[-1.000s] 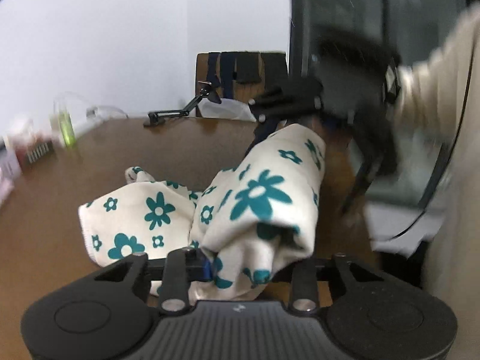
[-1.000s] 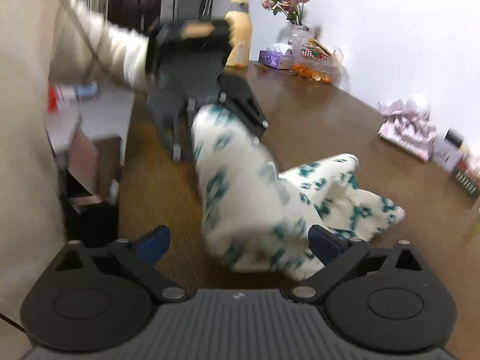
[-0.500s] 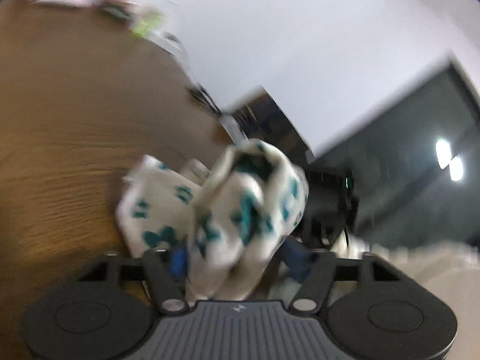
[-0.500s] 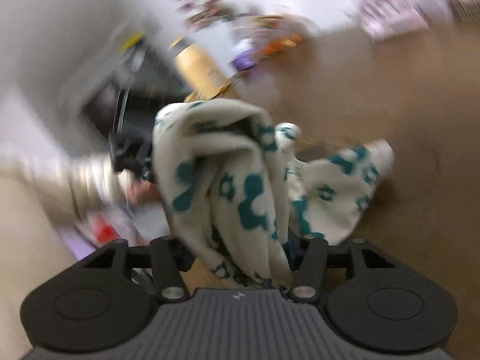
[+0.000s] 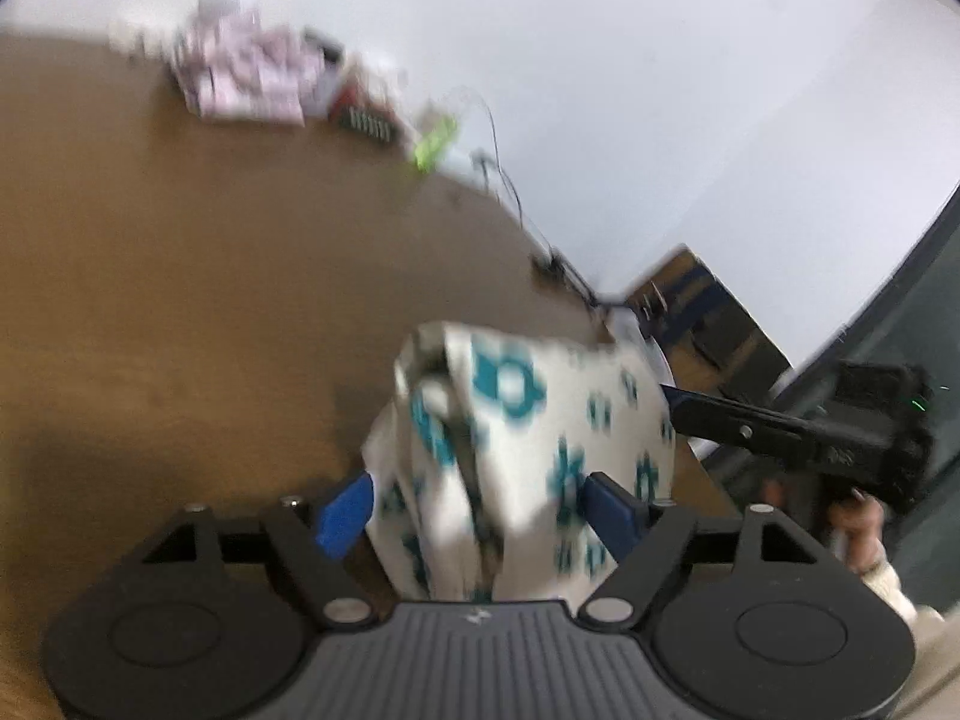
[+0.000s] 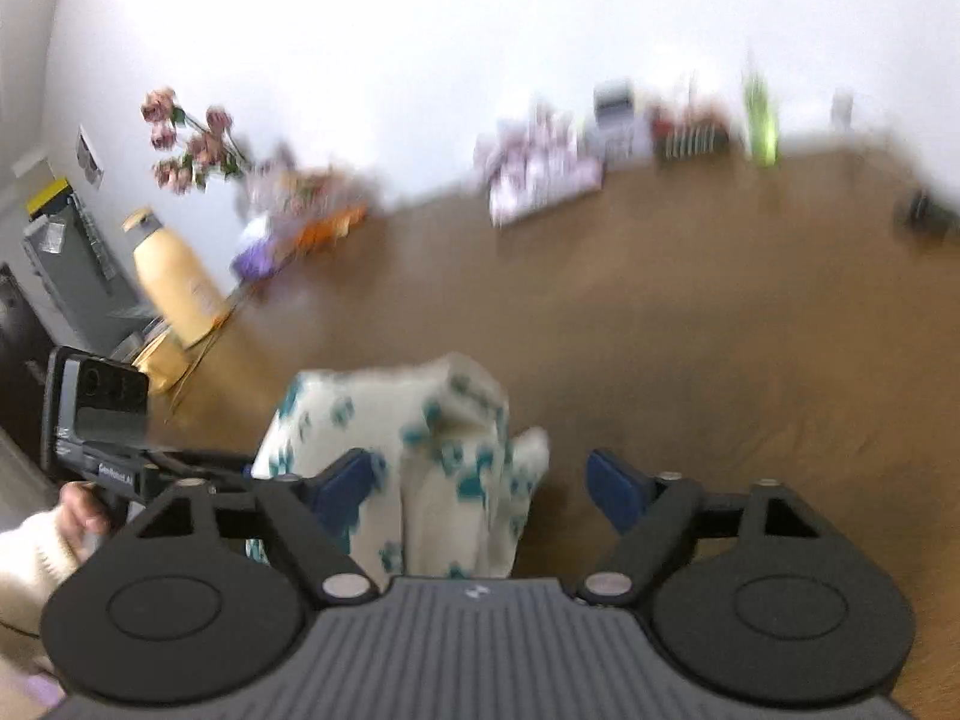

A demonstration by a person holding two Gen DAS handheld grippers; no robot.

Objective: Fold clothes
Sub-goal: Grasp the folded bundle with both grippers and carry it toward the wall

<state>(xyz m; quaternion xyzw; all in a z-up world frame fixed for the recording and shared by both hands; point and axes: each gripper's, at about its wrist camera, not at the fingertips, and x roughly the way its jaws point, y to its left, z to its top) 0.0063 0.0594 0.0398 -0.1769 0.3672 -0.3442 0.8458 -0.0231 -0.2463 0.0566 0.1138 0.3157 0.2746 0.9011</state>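
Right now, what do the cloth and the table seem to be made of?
Cloth: probably soft woven or knitted fabric, matte cream with teal printed flowers; it drapes and bunches in folds. Table: looks like brown wood or wood veneer, slightly glossy; blur hides the grain.

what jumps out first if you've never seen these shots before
The cream cloth with teal flowers stands bunched up on the brown table, between the blue pads of the left hand-held gripper, whose jaws have just been opening. From the other side it fills the left half of the right hand-held gripper. Pink flowers stand by the far wall.
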